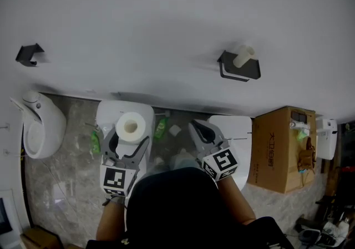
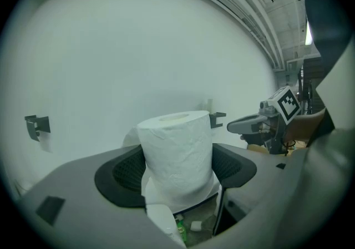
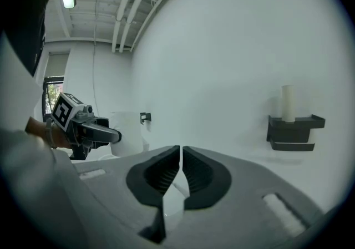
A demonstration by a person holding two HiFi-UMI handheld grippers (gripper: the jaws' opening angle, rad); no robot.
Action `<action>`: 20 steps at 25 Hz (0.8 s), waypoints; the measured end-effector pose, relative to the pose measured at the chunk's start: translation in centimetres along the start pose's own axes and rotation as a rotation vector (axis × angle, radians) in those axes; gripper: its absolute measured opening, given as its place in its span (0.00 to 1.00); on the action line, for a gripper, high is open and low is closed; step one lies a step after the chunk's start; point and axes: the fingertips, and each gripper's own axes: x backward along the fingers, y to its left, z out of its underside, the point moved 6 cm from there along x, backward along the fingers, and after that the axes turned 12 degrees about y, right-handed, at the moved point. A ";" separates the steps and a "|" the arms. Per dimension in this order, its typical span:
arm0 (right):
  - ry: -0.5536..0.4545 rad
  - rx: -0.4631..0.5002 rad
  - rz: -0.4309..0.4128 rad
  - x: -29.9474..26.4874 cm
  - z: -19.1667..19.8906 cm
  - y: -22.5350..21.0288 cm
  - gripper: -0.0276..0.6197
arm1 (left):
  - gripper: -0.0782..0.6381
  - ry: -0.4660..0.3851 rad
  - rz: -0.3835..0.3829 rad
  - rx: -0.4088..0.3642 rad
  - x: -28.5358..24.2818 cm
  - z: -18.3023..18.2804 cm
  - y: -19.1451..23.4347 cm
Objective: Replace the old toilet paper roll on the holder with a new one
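A full white toilet paper roll point(image 1: 131, 126) stands upright between the jaws of my left gripper point(image 1: 131, 136), which is shut on it. In the left gripper view the roll point(image 2: 177, 153) fills the gap between the black pads point(image 2: 125, 173). The black holder point(image 1: 239, 66) is fixed to the white wall at upper right, and a bare cardboard tube point(image 1: 243, 55) stands on it. My right gripper point(image 1: 195, 130) is shut with nothing in it, below and left of the holder. The right gripper view shows the holder point(image 3: 294, 131) and tube point(image 3: 287, 103) ahead to the right.
A second black bracket point(image 1: 29, 54) hangs on the wall at far left. Below are a white toilet tank point(image 1: 111, 112), a white fixture point(image 1: 39, 126), green bottles point(image 1: 160, 128) and a cardboard box point(image 1: 283, 148) at the right.
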 end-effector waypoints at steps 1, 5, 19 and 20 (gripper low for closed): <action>0.001 -0.001 0.004 0.0 -0.1 -0.2 0.06 | 0.63 -0.001 0.003 0.001 -0.3 -0.2 0.0; 0.000 0.008 0.014 -0.2 -0.5 -1.3 0.06 | 0.63 -0.009 0.017 -0.001 -1.5 -0.9 0.1; -0.045 -0.025 0.169 0.0 -1.7 -11.4 0.06 | 0.63 -0.012 0.042 -0.017 -8.1 -4.3 -0.9; -0.053 -0.028 0.187 0.1 -1.9 -12.3 0.06 | 0.63 -0.010 0.039 -0.019 -8.5 -4.5 -0.9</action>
